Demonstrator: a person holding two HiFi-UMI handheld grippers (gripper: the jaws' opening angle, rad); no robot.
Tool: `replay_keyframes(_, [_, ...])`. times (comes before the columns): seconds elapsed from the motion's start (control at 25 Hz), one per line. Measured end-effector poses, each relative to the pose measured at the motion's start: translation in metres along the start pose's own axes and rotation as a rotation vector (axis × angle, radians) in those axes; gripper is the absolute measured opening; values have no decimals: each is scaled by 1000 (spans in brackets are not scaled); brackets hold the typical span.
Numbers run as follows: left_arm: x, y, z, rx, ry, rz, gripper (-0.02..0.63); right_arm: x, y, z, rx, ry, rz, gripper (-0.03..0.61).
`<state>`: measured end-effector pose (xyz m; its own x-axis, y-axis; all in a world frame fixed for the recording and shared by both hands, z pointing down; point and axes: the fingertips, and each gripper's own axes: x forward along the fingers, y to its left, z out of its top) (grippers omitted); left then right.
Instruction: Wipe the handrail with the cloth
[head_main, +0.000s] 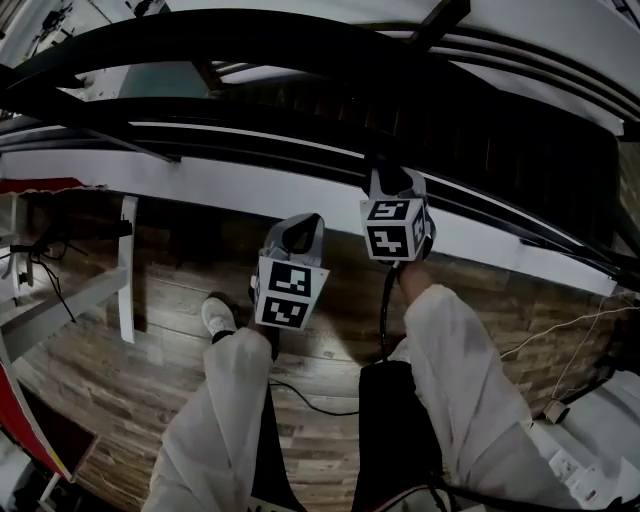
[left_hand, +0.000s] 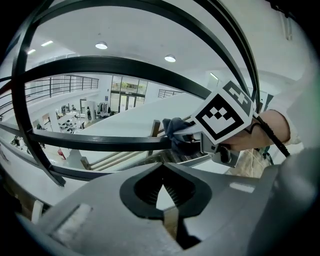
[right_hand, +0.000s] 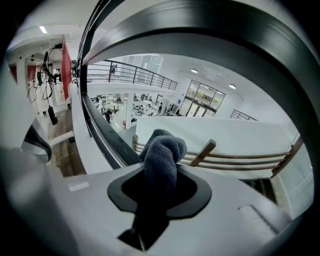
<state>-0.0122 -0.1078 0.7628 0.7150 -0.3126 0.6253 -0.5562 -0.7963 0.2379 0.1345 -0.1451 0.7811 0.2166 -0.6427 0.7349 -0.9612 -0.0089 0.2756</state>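
The right gripper (right_hand: 159, 202) has its jaws clamped on the cloth (right_hand: 163, 156), a dark blue-grey wad that bulges up out of the jaw opening toward 12 o'clock. From the left gripper's view, that cloth (left_hand: 174, 132) sits right against the handrail (left_hand: 95, 143), with the right gripper (left_hand: 196, 144) behind it at 3 o'clock. The left gripper (left_hand: 163, 194) has its jaws closed together with nothing between them, and it is held off the rail, just beside its partner.

The handrail (head_main: 300, 146) is a slim black bar. In the head view its long axis runs from about 9 o'clock down to 4 o'clock, with more black bars (head_main: 200, 50) curving above it. Below it lies a white ledge (head_main: 240, 188), then a floor of brown wooden planks (head_main: 160, 335).

Beyond the railing the building opens into a bright white atrium. Round ceiling lights (left_hand: 101, 46) glow overhead, a lower hall (right_hand: 125, 107) with furniture and glass doors lies far off, and a wooden stair rail (right_hand: 207, 150) slants nearby.

Both arms are in white sleeves (head_main: 215, 420) and reach forward toward 12 o'clock. The right gripper (head_main: 392, 185) is raised to the rail, and the left gripper (head_main: 300, 232) is lower, at its 8 o'clock. A black cable (head_main: 384, 310) hangs from the right one, and a white shoe (head_main: 217, 316) stands on the planks.
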Motion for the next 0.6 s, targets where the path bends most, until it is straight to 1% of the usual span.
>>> replay_keyframes(0.28, [30, -50, 3, 7, 1, -35, 3, -11, -43, -29, 18, -3, -22, 91])
replay_keyframes(0.6, [61, -118, 2, 36, 5, -80, 3, -29, -106, -74, 44, 1, -62, 91])
